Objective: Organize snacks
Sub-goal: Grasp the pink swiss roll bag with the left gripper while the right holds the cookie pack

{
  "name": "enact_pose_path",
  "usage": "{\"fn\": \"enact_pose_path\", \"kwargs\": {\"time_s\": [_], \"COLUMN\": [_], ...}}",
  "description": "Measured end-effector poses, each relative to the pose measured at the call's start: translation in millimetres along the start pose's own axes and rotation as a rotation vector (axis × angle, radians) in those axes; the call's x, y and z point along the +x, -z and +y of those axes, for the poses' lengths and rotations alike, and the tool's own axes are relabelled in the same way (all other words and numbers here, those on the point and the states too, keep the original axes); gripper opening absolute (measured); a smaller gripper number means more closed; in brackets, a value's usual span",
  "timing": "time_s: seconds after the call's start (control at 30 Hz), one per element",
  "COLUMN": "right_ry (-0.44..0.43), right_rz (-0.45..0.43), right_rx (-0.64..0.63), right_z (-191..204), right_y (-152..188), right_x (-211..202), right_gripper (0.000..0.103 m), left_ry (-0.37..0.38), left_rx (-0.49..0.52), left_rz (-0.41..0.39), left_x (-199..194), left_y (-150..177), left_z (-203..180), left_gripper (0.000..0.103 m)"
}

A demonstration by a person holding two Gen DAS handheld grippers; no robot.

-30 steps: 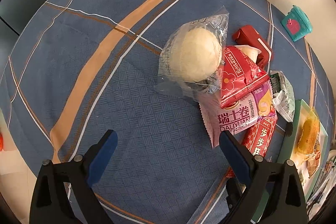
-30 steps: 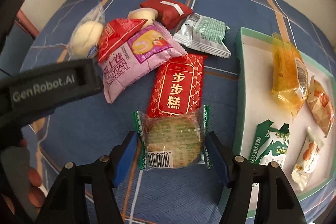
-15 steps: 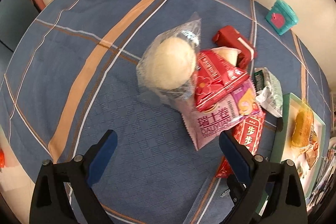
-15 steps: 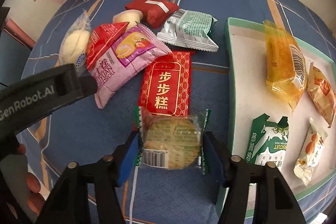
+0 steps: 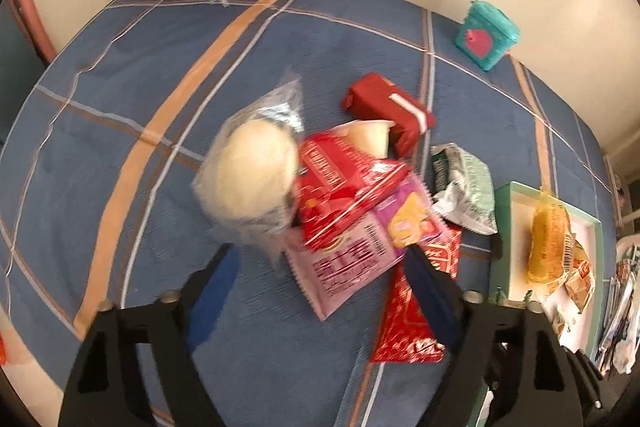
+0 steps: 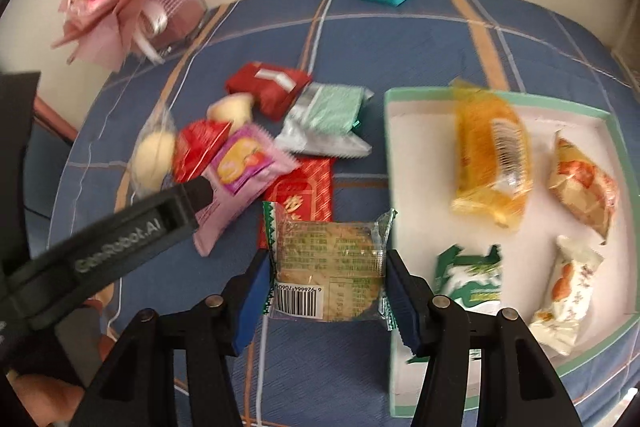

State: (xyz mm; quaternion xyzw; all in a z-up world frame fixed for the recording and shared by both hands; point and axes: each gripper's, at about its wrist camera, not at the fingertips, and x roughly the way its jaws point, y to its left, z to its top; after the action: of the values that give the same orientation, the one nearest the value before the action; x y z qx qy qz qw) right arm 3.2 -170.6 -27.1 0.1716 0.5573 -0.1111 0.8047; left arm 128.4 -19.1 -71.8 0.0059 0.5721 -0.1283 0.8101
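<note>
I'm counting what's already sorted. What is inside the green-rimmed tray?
Inside the tray: an orange-wrapped cake, a cream-and-orange packet, a green-and-white biscuit pack and a white packet. The right tool covers the tray's near left corner.

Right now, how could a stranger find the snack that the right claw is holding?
Start at the green-rimmed tray on the blue cloth. Just off its left edge, the right claw is shut on a round biscuit packet. Its wrapper is clear with green zigzag ends and a barcode, so the biscuit shows; the neighbouring packets are opaque.
</note>
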Motion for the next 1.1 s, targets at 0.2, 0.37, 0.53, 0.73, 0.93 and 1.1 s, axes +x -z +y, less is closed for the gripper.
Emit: {"fn": "enact_pose_path", "kwargs": {"time_s": [0.2,0.37,0.53,0.73,0.93,1.1], "right_ry": [0.012,0.014,0.016,0.019,0.018,0.016], "right_rz": [-0.011,0.000,0.004,0.009,0.014,0.022], "right_rx": [0.014,0.022,0.036,0.042,0.054,0.052], "right_z": [0,-9,-13,-17,-21,-22], "right_y": [2,3,1,2,1,1], "right_x": [-2,-4,0,-1,-1,0], "right_gripper": [0.059,0.059,0.059,0.059,0.059,0.059], "left_ry": [0.042,0.059,0.104,0.118,0.144,0.144], "left_rx": [0.066,0.143,0.194,0.136,0.079,0.128], "left_rz": [-0.018,-0.015,-0.015,-0.011,-0.017,0.029], "left_x": [12,10,6,17,26,34], "left_y": [-12,-12,-10,-14,-16,-9], "left_z": [-17,-26,-36,-23,-9,-19], "left_gripper": [0.068,0.059,0.057,0.057,0.064,0.068]}}
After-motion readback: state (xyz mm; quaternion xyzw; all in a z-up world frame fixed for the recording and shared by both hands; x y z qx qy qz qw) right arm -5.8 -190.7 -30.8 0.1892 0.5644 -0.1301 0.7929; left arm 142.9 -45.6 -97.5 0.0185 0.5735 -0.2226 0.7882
